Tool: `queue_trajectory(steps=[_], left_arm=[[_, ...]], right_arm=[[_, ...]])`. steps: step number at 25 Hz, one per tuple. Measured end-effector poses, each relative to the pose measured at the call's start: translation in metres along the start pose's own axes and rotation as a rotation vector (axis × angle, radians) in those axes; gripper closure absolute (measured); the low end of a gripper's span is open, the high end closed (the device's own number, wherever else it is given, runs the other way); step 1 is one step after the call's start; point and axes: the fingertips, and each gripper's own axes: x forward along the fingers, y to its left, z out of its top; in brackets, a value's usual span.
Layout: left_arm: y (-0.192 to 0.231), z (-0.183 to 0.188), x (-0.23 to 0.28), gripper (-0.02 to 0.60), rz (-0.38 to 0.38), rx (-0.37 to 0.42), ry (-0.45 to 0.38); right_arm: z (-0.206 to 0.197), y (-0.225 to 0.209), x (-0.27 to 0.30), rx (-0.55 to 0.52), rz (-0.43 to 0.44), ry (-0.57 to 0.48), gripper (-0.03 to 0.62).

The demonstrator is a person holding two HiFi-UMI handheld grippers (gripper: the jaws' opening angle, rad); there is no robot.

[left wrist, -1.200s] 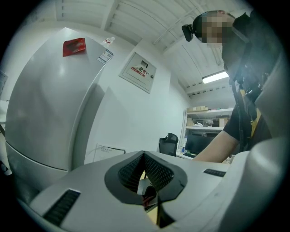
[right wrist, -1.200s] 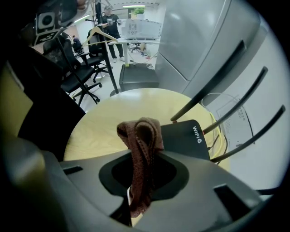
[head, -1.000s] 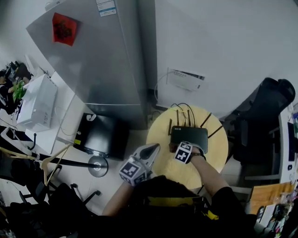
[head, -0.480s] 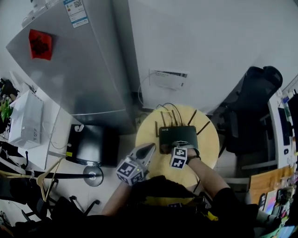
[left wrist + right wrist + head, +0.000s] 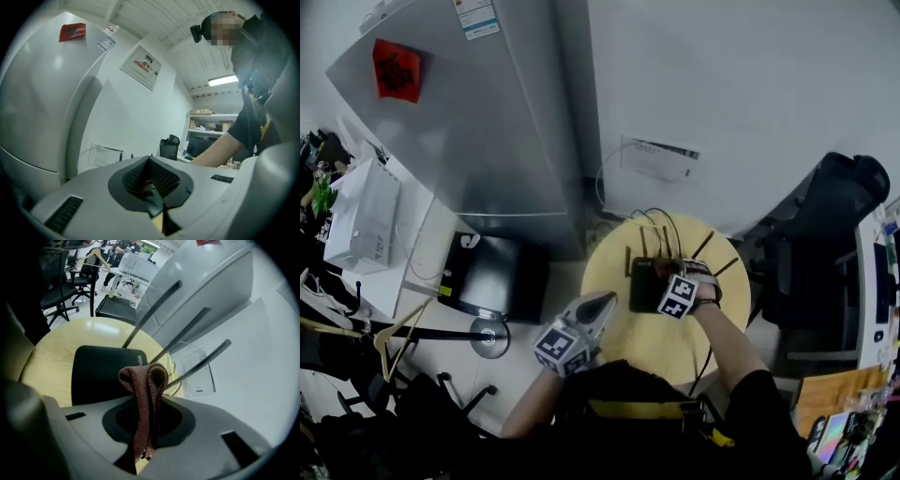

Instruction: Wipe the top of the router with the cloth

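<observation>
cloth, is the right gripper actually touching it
Touching. The right gripper view shows the right gripper shut on the reddish-brown cloth, whose folded loop sticks out beyond the jaws in front of the black router.

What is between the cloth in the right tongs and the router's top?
Nothing visible. The right tongs hold the folded cloth over the bare router top; its antennas rise at the far edge.

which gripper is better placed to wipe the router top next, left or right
Right. The right gripper is shut on the cloth, over the router. The left gripper is shut with nothing in it, beside the table edge, pointing at the wall.
</observation>
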Motion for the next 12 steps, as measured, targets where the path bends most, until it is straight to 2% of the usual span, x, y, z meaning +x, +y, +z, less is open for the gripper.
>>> queue_trajectory(steps=[6, 9, 12], left_arm=[[0.014, -0.007, -0.029, 0.584, 0.129, -0.027, -0.012], [0.016, -0.008, -0.039, 0.584, 0.165, -0.033, -0.016], [0.014, -0.011, -0.046, 0.584, 0.179, -0.039, -0.013]], right_arm=[[0.007, -0.010, 0.027, -0.035, 0.022, 0.033, 0.531], [0.000, -0.002, 0.037, -0.044, 0.014, 0.063, 0.531], [-0.003, 0.018, 0.039, -0.058, 0.045, 0.067, 0.531]])
